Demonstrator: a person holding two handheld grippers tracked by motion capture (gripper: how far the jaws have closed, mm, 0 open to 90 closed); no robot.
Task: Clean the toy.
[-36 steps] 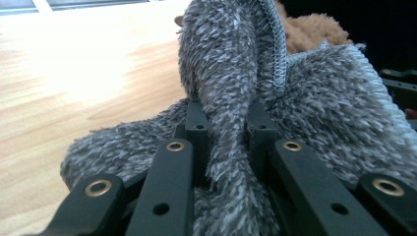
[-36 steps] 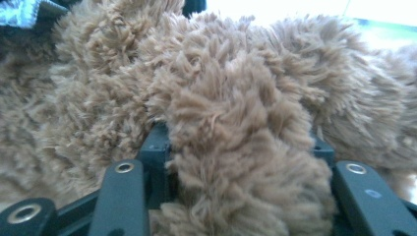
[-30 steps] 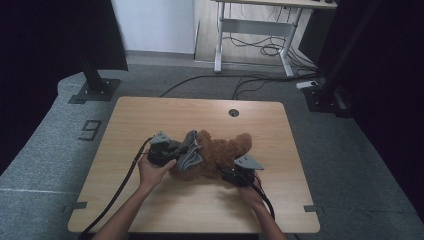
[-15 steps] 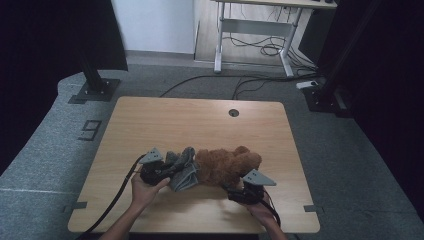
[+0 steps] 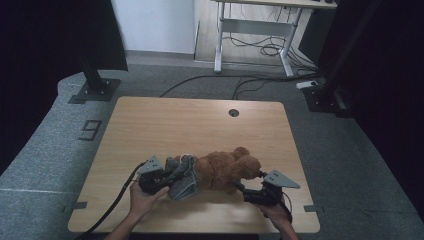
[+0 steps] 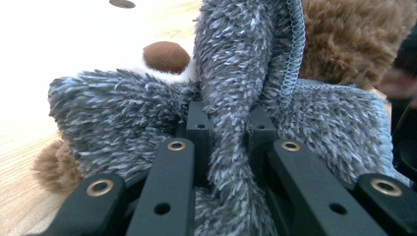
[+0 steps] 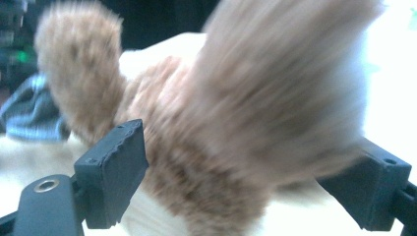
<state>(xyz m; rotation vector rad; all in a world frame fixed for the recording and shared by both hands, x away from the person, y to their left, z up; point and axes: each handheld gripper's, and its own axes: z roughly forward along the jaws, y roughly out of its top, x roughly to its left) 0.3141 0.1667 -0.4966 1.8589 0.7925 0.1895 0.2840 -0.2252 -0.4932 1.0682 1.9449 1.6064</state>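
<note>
the fluffy brown teddy bear (image 5: 225,170) lies near the wooden table's (image 5: 200,125) front edge. its grey fleece garment (image 6: 236,88) is clamped by the left gripper (image 5: 167,176); that clamp should be kept firm. the right gripper (image 5: 248,189), whose jaws have just been opening, stands spread around a leg, and should be re-closed squarely.

Wooden worktop (image 5: 165,125) with round grommet hole (image 5: 233,113); white desk frame (image 5: 255,35) and loose cables (image 5: 260,50) on grey floor (image 5: 45,150) beyond.

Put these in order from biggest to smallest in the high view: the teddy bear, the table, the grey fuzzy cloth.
1. Wooden table
2. Brown teddy bear
3. Grey fuzzy cloth, which is bunched up, so it may really be bigger.
</note>
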